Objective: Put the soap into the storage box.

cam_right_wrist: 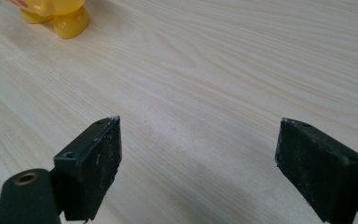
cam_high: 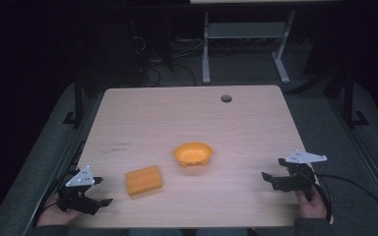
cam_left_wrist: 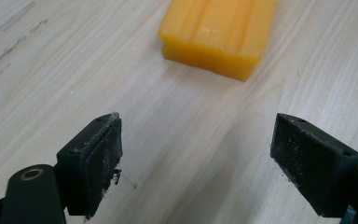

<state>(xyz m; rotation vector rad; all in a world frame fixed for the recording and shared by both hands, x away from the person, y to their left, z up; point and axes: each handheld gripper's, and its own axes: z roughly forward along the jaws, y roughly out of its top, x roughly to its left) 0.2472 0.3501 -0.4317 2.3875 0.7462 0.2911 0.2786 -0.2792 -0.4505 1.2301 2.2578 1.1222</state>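
Left gripper view: orange block (cam_left_wrist: 219,35) just ahead of left gripper (cam_left_wrist: 196,154) (jaws spread, empty); right gripper (cam_right_wrist: 198,163) likewise released.

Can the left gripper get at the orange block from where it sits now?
Probably yes: the left gripper is open, the orange block lies just ahead, and bare table lies between them.

The high view is looking forward and down over the whole worktop (cam_high: 187,118); both gripper views are skimming its near edge closely.
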